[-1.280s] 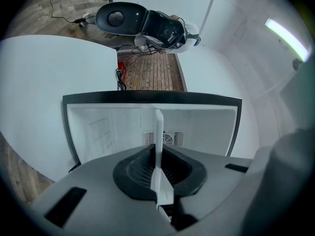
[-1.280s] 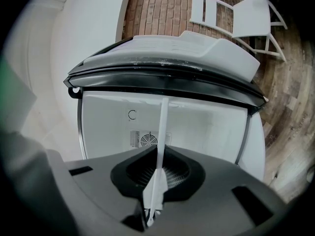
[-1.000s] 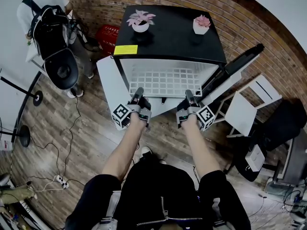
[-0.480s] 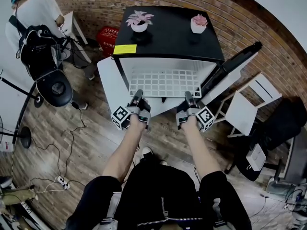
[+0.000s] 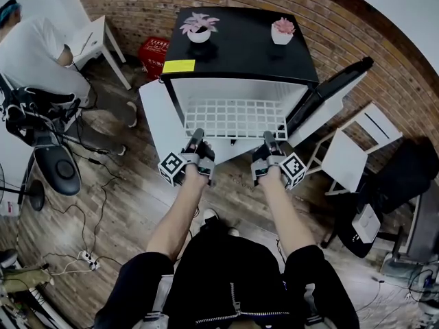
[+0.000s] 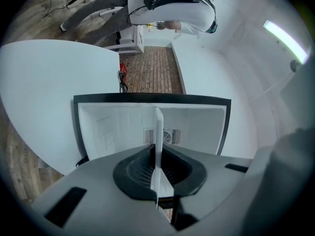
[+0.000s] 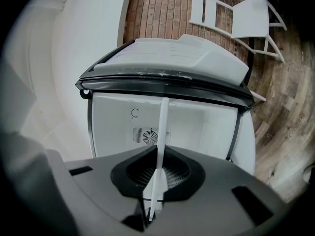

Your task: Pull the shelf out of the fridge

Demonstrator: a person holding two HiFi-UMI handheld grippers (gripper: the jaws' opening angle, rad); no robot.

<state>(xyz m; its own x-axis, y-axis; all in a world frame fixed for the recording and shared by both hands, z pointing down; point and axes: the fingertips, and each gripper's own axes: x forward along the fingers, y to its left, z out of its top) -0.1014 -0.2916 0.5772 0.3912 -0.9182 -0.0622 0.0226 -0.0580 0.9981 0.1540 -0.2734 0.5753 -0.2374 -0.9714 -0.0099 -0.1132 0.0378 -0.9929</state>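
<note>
Both forearms reach straight forward, side by side, with the grippers held level. The left gripper (image 5: 197, 137) and the right gripper (image 5: 269, 138) are each clamped narrow on the near edge of the shelf (image 5: 236, 118), one left and one right of its middle. Compared with a second ago, neither hand nor the shelf has shifted. Only the person (image 5: 34, 50) at far left has moved, along with the office chair (image 5: 60, 171). The shelf is a white wire grid lying level in the open fridge (image 5: 240, 46), its near edge apparently jutting slightly past the opening.
</note>
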